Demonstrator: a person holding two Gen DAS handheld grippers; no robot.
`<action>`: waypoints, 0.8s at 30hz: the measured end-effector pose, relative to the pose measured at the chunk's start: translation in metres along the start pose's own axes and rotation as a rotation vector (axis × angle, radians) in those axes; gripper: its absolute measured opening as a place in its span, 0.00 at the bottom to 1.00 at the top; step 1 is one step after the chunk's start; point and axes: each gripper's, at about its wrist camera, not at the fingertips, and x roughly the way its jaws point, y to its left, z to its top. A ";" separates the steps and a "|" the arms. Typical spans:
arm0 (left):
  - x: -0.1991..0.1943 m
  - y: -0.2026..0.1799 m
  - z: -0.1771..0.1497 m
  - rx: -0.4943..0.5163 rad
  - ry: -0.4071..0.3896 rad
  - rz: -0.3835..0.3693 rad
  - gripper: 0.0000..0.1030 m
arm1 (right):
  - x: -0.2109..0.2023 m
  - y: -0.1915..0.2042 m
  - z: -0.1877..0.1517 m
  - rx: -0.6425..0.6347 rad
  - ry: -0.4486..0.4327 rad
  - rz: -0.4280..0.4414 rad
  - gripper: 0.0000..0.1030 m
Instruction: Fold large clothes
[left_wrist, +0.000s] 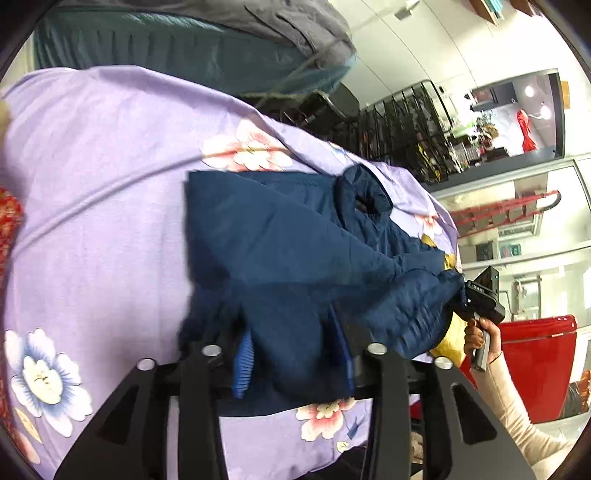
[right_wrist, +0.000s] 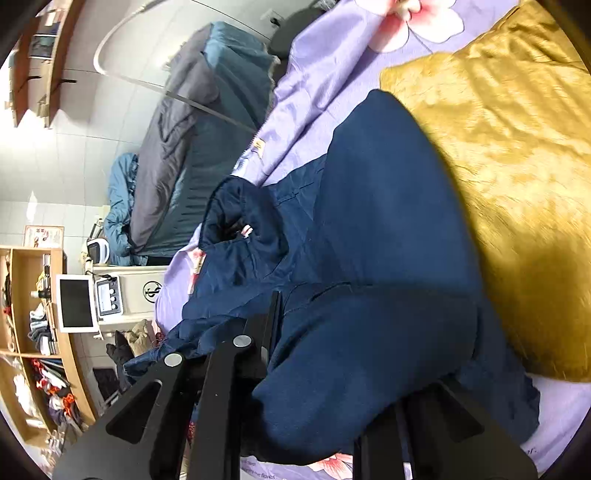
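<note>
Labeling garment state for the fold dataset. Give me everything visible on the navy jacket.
The navy jacket is dark blue, thin, slightly shiny woven fabric with a quilted-looking sleeve and a collar opening at its far end. A ribbed bright-blue cuff shows near the left claw, whose jaws stand apart around the fabric. It lies partly folded and rumpled on the lilac floral bedsheet, against the gold cushion. The right claw is shut on one sleeve end, lifting it.

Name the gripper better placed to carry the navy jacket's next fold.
Probably right. The right gripper is shut on a bunched end of the navy jacket, ready to carry it; the left gripper stands open, fabric loose between its fingers.
</note>
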 end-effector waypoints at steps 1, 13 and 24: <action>-0.011 0.003 0.000 0.000 -0.048 0.058 0.71 | 0.004 -0.002 0.003 0.013 0.008 -0.010 0.16; -0.002 -0.002 -0.049 0.059 -0.119 0.345 0.85 | 0.031 -0.021 0.020 0.207 0.041 0.013 0.38; 0.054 -0.023 -0.065 0.110 -0.060 0.407 0.85 | -0.058 -0.001 0.015 0.261 -0.043 0.417 0.77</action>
